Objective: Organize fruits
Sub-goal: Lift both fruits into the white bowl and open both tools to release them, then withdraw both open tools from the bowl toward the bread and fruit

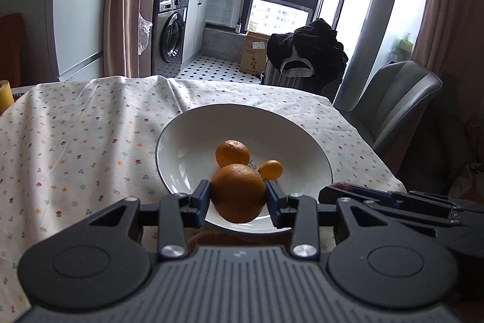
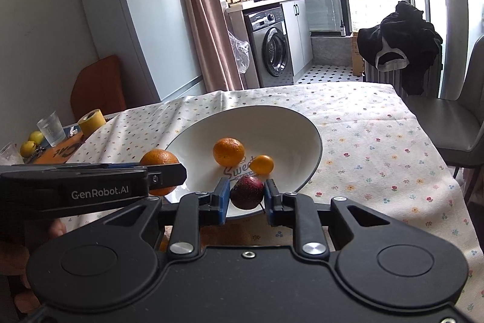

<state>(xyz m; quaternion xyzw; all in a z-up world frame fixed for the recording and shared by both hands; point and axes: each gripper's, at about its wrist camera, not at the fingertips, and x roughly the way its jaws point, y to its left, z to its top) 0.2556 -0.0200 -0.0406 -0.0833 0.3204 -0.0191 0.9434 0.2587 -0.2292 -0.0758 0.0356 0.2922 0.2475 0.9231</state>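
Note:
A white bowl [image 1: 187, 135] stands on the floral tablecloth and also shows in the right wrist view [image 2: 287, 123]. In it lie a mandarin [image 1: 232, 153] [image 2: 228, 151] and a small kumquat [image 1: 271, 169] [image 2: 262, 164]. My left gripper [image 1: 238, 196] is shut on a large orange [image 1: 237, 192] over the bowl's near rim; that orange also shows in the right wrist view [image 2: 158, 158]. My right gripper [image 2: 245, 196] is shut on a dark red fruit [image 2: 246, 191] over the bowl's near edge, just right of the left gripper.
The tablecloth [image 1: 75, 141] covers the table. At the table's left end stand a glass [image 2: 53, 127], a yellow tape roll [image 2: 91, 120] and two yellow fruits [image 2: 30, 143]. A grey chair [image 1: 399, 99] stands at the right, a draped radiator [image 1: 305, 59] behind.

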